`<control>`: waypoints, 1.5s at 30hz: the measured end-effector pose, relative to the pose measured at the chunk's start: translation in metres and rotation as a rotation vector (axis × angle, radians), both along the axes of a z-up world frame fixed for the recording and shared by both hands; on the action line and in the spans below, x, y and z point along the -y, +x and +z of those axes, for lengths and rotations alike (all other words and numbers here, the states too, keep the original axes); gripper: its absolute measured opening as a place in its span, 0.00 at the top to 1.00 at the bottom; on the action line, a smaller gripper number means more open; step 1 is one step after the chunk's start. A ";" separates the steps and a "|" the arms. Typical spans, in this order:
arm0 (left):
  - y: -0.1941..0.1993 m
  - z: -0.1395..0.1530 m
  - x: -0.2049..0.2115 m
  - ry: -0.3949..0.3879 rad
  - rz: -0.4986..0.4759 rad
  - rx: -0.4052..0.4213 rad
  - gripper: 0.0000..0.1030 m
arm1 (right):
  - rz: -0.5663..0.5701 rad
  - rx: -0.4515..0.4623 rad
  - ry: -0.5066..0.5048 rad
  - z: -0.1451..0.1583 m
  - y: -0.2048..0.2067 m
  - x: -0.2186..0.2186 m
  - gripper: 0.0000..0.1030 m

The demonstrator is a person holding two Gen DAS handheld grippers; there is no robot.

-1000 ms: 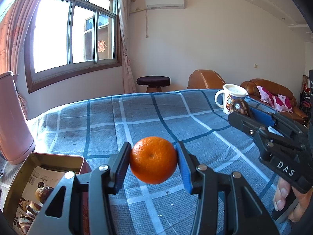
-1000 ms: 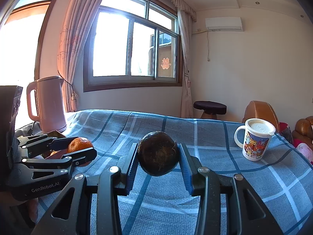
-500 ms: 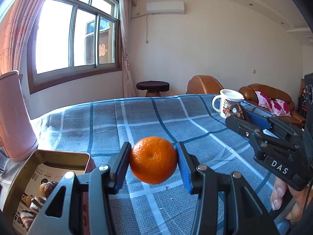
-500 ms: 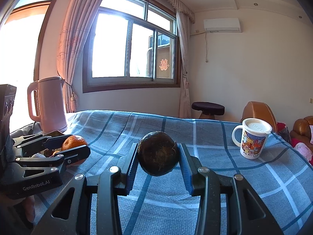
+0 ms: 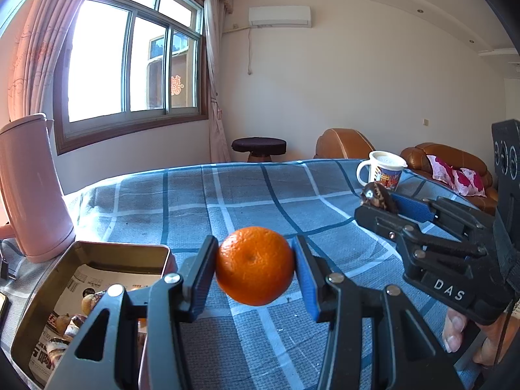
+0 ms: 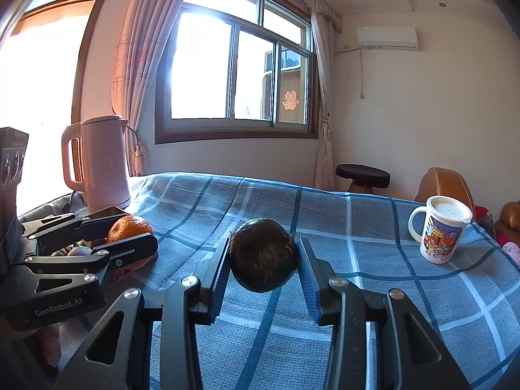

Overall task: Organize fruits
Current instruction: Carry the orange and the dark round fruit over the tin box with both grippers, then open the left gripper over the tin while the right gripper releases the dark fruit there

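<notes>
My left gripper (image 5: 255,268) is shut on an orange mandarin (image 5: 255,266), held above the blue checked cloth just right of an open metal tin (image 5: 97,253). The tin holds a printed paper and several small brownish fruits (image 5: 87,304). My right gripper (image 6: 263,261) is shut on a dark brown round fruit (image 6: 263,255), also in the air over the cloth. In the left wrist view the right gripper (image 5: 378,198) shows at the right with the dark fruit (image 5: 377,195). The right wrist view shows the left gripper (image 6: 130,235) at the left with the mandarin (image 6: 130,227).
A pink kettle (image 6: 100,165) stands at the table's far left corner behind the tin. A white printed mug with a lid (image 6: 440,232) stands far right. The blue checked tablecloth (image 6: 325,221) covers the table. A stool (image 5: 259,148) and brown sofas (image 5: 442,159) lie beyond.
The left gripper with the mandarin has drifted toward the tin, which shows more in its view now. The right gripper holds its dark fruit almost still.
</notes>
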State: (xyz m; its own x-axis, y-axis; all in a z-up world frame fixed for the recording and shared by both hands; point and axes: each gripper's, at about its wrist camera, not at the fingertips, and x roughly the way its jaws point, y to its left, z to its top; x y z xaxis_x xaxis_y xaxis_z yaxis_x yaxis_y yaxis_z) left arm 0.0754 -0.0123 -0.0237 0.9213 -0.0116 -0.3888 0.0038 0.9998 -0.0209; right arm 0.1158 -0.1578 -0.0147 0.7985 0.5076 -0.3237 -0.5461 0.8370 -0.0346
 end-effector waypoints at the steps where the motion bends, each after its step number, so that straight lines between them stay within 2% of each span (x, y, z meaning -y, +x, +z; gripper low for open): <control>1: -0.001 0.000 -0.001 -0.002 0.001 0.001 0.53 | 0.007 -0.001 -0.003 0.000 -0.001 -0.002 0.59; 11: -0.016 0.001 -0.017 -0.015 0.034 0.012 0.53 | 0.070 -0.041 -0.007 0.000 -0.002 -0.021 0.59; 36: -0.042 0.004 -0.064 -0.011 0.151 0.017 0.53 | 0.205 0.006 -0.103 0.020 -0.015 -0.080 0.59; 45: -0.052 0.006 -0.079 -0.002 0.187 0.014 0.53 | 0.257 0.010 -0.105 0.028 -0.019 -0.101 0.59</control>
